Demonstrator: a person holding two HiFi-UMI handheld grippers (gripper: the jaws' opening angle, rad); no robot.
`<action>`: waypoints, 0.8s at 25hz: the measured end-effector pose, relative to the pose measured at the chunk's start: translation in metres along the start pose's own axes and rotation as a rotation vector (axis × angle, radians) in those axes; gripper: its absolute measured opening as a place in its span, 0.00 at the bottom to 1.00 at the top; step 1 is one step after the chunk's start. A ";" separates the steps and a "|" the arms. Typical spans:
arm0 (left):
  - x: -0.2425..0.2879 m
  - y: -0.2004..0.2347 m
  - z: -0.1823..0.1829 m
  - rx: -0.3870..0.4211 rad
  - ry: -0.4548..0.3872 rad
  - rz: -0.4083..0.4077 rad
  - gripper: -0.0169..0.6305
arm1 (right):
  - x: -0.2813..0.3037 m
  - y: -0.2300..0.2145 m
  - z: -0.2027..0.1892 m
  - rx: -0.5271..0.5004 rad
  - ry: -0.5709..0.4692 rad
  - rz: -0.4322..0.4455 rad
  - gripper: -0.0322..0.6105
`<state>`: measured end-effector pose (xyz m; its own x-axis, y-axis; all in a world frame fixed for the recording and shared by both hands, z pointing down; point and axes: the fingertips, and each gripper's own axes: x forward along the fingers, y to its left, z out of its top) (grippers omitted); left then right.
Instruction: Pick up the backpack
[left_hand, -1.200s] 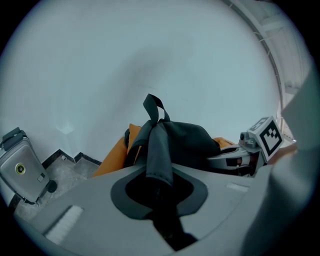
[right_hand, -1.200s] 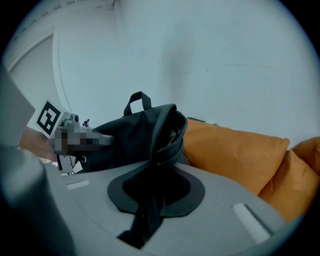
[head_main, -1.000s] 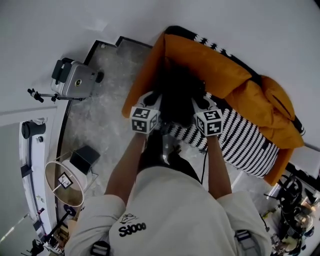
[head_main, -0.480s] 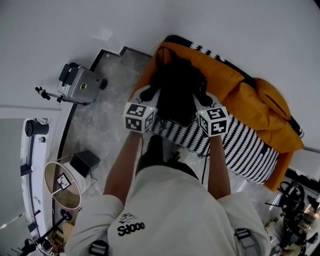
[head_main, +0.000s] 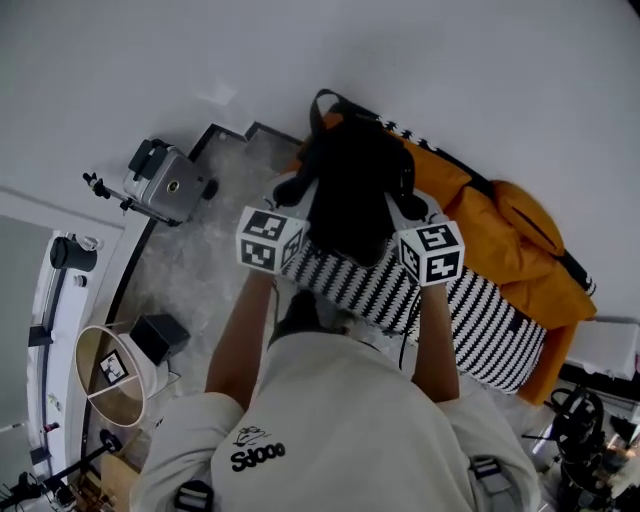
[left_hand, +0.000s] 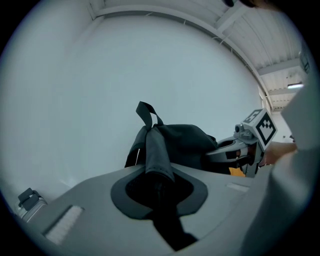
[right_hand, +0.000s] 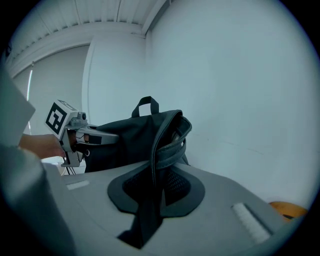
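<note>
The black backpack (head_main: 350, 190) hangs in the air between both grippers, above the sofa and in front of the white wall. My left gripper (head_main: 298, 188) is shut on the backpack's left shoulder strap (left_hand: 157, 150), which runs down between its jaws. My right gripper (head_main: 408, 203) is shut on the right strap (right_hand: 169, 150), its mesh padding showing in the jaws. The top carry loop (left_hand: 148, 114) stands up free. Each gripper view shows the other gripper, the right one (left_hand: 239, 148) and the left one (right_hand: 87, 135), at the pack's far side.
Below the pack lies a sofa with a black-and-white striped cushion (head_main: 480, 310) and an orange blanket (head_main: 525, 255). A grey device on a tripod (head_main: 170, 185) stands on the marble floor at left. A round lampshade (head_main: 105, 375) and a black box (head_main: 158, 335) sit lower left.
Both grippers have risen together with the backpack held in them. The pack has come up off the orange blanket and now hangs against the white wall.
</note>
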<state>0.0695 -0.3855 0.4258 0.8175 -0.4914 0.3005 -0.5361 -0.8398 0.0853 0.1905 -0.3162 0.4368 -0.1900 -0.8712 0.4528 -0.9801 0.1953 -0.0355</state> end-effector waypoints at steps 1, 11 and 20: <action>-0.005 -0.003 0.007 0.003 -0.016 0.003 0.09 | -0.007 0.002 0.007 -0.013 -0.013 0.003 0.12; -0.058 -0.026 0.068 0.050 -0.169 0.014 0.10 | -0.064 0.025 0.070 -0.104 -0.147 0.032 0.12; -0.095 -0.041 0.107 0.098 -0.274 0.033 0.10 | -0.100 0.043 0.106 -0.188 -0.217 0.054 0.12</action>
<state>0.0362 -0.3284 0.2923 0.8332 -0.5520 0.0323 -0.5517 -0.8339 -0.0161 0.1610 -0.2684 0.2961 -0.2696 -0.9293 0.2526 -0.9441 0.3067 0.1207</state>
